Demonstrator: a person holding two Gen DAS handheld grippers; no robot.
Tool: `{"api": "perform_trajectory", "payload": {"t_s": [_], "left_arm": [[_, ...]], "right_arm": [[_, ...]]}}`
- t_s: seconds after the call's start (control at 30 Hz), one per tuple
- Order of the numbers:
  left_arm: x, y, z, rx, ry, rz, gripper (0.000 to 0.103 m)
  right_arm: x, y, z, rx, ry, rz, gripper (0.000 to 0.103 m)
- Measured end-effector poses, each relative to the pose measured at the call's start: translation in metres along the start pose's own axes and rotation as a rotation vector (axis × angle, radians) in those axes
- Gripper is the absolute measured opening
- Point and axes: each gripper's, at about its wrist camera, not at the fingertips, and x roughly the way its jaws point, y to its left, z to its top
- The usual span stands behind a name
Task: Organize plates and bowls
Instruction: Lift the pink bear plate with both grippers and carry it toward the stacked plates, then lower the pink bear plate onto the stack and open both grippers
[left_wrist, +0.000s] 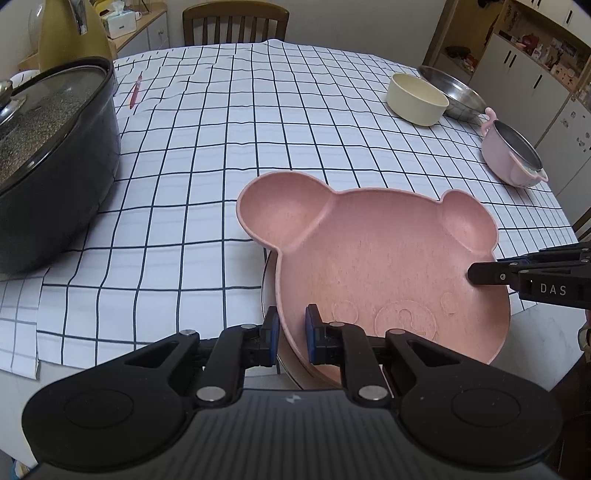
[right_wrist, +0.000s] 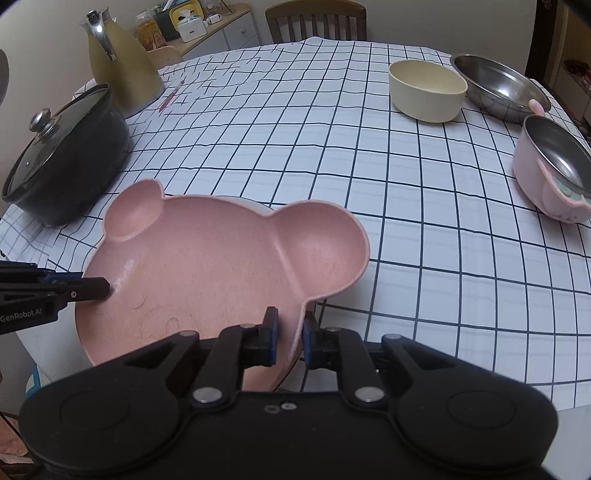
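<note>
Plate (left_wrist: 388, 258) rim between both grippers' fingers (left_wrist: 271, 332)

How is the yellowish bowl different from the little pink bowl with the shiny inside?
The cream bowl is one pale colour inside and out; the pink bowl has a shiny metal lining. The cream bowl has a plain round rim with no handles; the pink bowl has handles sticking out at its sides. Both stand upright on the checked tablecloth, and nothing shows inside either.
</note>
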Motion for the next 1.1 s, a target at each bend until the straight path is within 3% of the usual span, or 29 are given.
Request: {"api": "perform_trajectory", "payload": {"t_s": [0.57,0.77,1.1], "left_arm": [[0.018,0.000,0.010,0.044,-0.006,0.064,0.014],[0.017,0.002,0.011,0.040,-0.008,0.072,0.014],[-0.005,-0.004,0.014,0.056,-0.068,0.070,0.014]], "right_arm": [[0.015,0.002,0.013,-0.044,-0.026,-0.043,0.013],[0.013,0.002,0.014,-0.051,-0.029,-0.043,0.020],[-0.005,0.006,0.015,-0.068,-0.060,-0.029,0.023]]}}
